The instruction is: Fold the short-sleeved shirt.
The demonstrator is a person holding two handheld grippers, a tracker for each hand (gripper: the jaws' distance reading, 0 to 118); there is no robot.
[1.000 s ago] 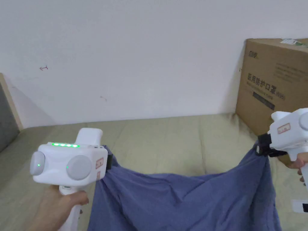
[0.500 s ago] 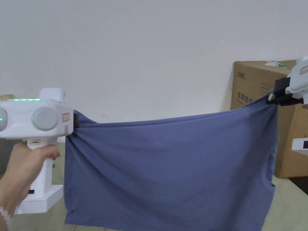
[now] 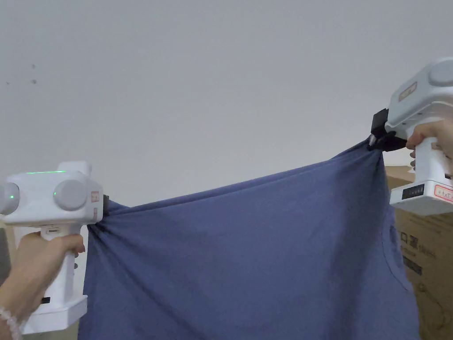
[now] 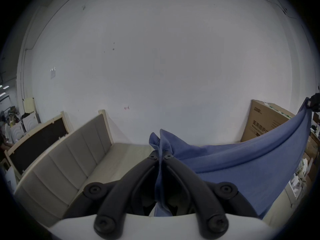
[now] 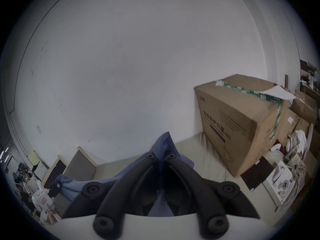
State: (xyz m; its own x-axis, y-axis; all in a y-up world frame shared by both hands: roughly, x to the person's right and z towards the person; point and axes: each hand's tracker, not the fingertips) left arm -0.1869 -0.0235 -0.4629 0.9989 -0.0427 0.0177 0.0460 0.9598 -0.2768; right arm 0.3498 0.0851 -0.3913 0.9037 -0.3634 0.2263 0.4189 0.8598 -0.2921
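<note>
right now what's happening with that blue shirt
A person holds the blue shirt up in the air, spread out in front of a white wall. The left hand-held gripper is clamped on one corner and the right hand-held gripper on the other, with the right one higher. No fold shows yet. A cardboard box stands behind.

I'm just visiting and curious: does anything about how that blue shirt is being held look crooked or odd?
Yes: the shirt hangs askew. The right gripper pinches its corner well above the left gripper, so the top edge slants.

The shirt [image 3: 247, 265] bottom is cut off, perhaps hiding the cardboard box [image 3: 431, 265].
</note>
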